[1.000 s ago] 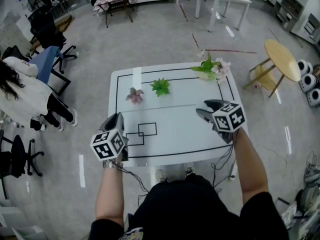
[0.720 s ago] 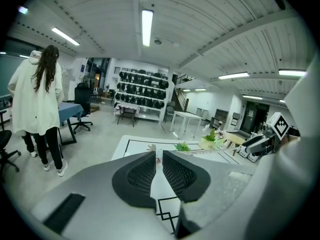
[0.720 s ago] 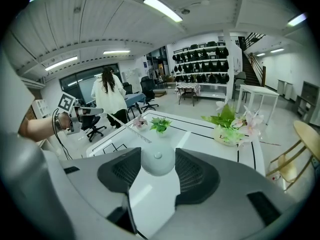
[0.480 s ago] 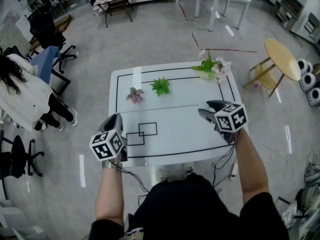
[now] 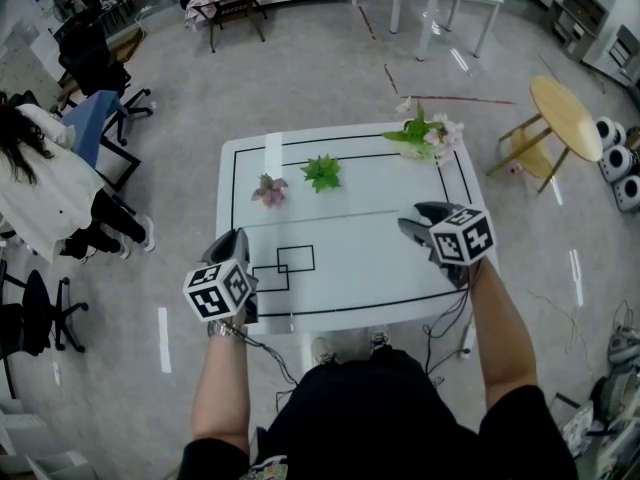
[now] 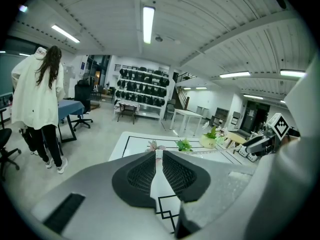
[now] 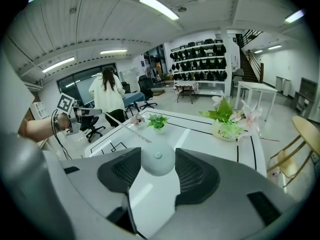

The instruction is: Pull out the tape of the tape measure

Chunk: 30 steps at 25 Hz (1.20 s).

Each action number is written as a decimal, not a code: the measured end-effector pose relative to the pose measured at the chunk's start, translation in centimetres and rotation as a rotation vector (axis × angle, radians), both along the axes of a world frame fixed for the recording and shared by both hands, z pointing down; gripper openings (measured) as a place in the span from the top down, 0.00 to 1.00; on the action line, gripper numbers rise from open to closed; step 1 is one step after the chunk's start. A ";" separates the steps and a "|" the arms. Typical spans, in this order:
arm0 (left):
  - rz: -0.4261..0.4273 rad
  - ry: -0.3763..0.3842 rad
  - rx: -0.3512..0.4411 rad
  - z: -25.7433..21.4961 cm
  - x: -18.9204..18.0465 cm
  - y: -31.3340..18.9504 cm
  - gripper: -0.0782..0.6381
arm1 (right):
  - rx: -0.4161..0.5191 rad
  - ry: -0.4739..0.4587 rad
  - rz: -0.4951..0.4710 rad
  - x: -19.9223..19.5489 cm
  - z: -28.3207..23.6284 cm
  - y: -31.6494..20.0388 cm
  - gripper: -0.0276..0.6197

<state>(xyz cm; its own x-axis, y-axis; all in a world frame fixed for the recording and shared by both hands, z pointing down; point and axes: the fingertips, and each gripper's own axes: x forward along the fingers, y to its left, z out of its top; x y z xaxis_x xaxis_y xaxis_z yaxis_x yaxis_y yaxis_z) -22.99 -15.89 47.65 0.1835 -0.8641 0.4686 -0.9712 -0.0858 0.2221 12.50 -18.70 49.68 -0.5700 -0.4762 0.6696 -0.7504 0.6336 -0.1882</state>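
A round white tape measure case (image 7: 158, 158) sits between the pads of my right gripper (image 7: 158, 160), which is shut on it above the right part of the white table (image 5: 350, 278). The thin tape (image 7: 129, 129) runs from the case leftward to my left gripper (image 7: 75, 113). In the left gripper view the tape's white end (image 6: 158, 159) is pinched between the nearly closed pads of the left gripper (image 6: 158, 156). From the head view the left gripper (image 5: 237, 236) hangs at the table's left front edge and the right gripper (image 5: 415, 218) near its right side, with the tape (image 5: 320, 218) stretched between them.
On the table's far half stand a small pink flower (image 5: 269, 190), a green plant (image 5: 321, 173) and a pot of flowers (image 5: 425, 136). Black rectangles (image 5: 285, 265) are marked near the front left. A person in white (image 5: 40, 193) stands at the left by office chairs; a round wooden table (image 5: 565, 118) is at the right.
Both grippers and the stretched tape have kept still. Only the person in white at the left has shifted slightly.
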 end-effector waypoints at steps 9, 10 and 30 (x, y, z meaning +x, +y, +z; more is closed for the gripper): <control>0.010 0.000 -0.033 1.5 0.5 -0.3 0.83 | -0.015 0.021 0.018 0.5 1.4 -0.4 0.63; 0.011 0.000 -0.037 1.7 0.5 -0.3 0.83 | -0.018 0.021 0.018 0.6 1.6 -0.5 0.63; 0.040 -0.051 -0.168 8.4 1.1 -1.2 0.83 | -0.084 0.065 0.037 1.0 7.9 -1.5 0.63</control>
<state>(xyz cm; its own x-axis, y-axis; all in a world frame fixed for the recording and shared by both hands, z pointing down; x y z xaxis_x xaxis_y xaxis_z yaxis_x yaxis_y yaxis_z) -21.89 -17.08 56.06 0.1886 -0.7652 0.6155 -0.9781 -0.0903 0.1876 13.47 -20.25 57.54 -0.5069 -0.4368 0.7431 -0.7854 0.5892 -0.1894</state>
